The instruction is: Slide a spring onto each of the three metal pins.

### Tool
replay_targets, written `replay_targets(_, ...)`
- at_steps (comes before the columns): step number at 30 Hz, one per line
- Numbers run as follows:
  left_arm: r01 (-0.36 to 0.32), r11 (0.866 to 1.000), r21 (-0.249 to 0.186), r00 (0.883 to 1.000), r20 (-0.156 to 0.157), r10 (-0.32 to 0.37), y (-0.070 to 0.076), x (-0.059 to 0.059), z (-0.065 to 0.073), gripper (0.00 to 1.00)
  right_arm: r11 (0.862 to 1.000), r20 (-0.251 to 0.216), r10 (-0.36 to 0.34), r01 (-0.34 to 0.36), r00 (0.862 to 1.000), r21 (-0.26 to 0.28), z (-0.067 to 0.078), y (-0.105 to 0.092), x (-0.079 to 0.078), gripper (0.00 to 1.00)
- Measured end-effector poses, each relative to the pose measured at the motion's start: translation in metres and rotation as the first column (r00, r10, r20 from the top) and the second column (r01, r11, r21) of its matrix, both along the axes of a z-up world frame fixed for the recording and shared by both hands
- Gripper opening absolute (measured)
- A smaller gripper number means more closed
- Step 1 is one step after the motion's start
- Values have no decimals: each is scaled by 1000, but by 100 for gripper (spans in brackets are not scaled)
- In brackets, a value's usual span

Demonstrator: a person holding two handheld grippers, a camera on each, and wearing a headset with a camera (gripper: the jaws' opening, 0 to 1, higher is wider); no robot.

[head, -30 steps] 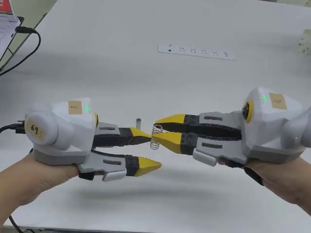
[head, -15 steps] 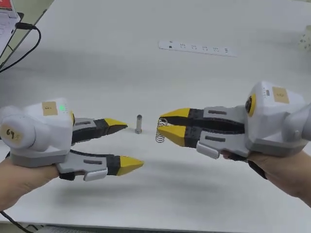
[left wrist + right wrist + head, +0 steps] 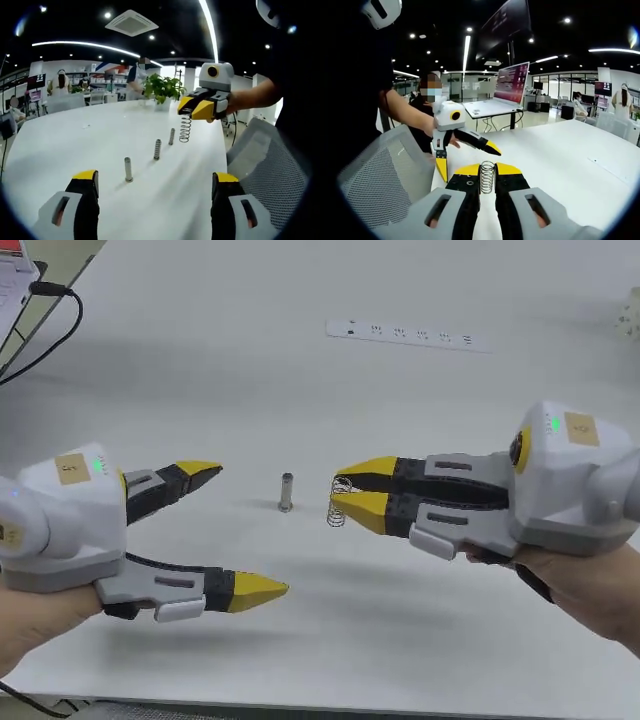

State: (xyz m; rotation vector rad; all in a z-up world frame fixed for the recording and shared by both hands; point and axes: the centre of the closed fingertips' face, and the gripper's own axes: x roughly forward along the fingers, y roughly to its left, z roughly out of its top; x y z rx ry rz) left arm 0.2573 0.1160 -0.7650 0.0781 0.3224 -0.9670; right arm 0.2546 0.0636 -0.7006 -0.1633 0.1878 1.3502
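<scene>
1. Drawn back leftward over the last second, the left gripper point(image 3: 232, 530) is now seen well apart from the bare pin point(image 3: 287, 492), which its fingers had crowded. They have been spread wider, while the right gripper point(image 3: 345, 495) has been kept just to the pin's right.
2. Two of the three pins are judged finished. In the left gripper view the middle pin point(image 3: 157, 149) and the far pin point(image 3: 171, 136) are each seen sleeved in wire turns. The bare pin is left standing upright and uncovered on the white worktop point(image 3: 60, 145).
3. The third spring point(image 3: 338, 505) is pinched by its upper end between the right gripper's nearly closed fingers point(image 3: 468, 170). It is left hanging below the tips, above the worktop and just beside the bare pin, not yet over it.
4. The left gripper's fingers point(image 3: 258, 587) are held wide apart; nothing is grasped or touched by them.
5. One step is judged outstanding: the third spring has to be lined up over the bare pin and slid down it.
</scene>
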Motion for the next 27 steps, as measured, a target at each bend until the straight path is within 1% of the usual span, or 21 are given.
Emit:
replay_targets(1, -4, 1000, -6, 1000, -6, 3, 1, 0, 0, 94, 1000, -1, -1, 1, 1000, 1, 0, 0, 1, 8)
replay_targets(3, -10, 1000, -10, 1000, -4, 10, 2, 0, -1, 98, 1000, 2, -4, 4, 1000, -5, 0, 0, 3, 8)
replay_targets(7, -20, 1000, -15, 1000, -13, 20, 5, 0, -1, 98, 1000, 6, -12, 13, 1000, -10, 0, 1, 7, 8)
replay_targets(9, -25, 1000, -14, 1000, -8, 25, 7, 1, 0, 98, 1000, 12, -16, 16, 1000, -17, 0, 3, 9, 8)
replay_targets(14, -31, 999, -20, 999, -9, 30, 8, 2, 1, 98, 999, 27, -16, 17, 1000, -30, 2, 8, 15, 8)
replay_targets(16, -32, 999, -20, 999, -9, 31, 9, 2, 2, 98, 999, 27, -17, 18, 999, -26, 4, 9, 18, 8)
replay_targets(20, -33, 999, -25, 999, -9, 33, 8, 2, 2, 98, 999, 39, -29, 30, 999, -31, 5, 14, 27, 8)
replay_targets(27, -35, 999, -29, 999, -10, 34, 8, 2, 3, 98, 998, 48, -35, 37, 998, -42, 3, 27, 44, 8)
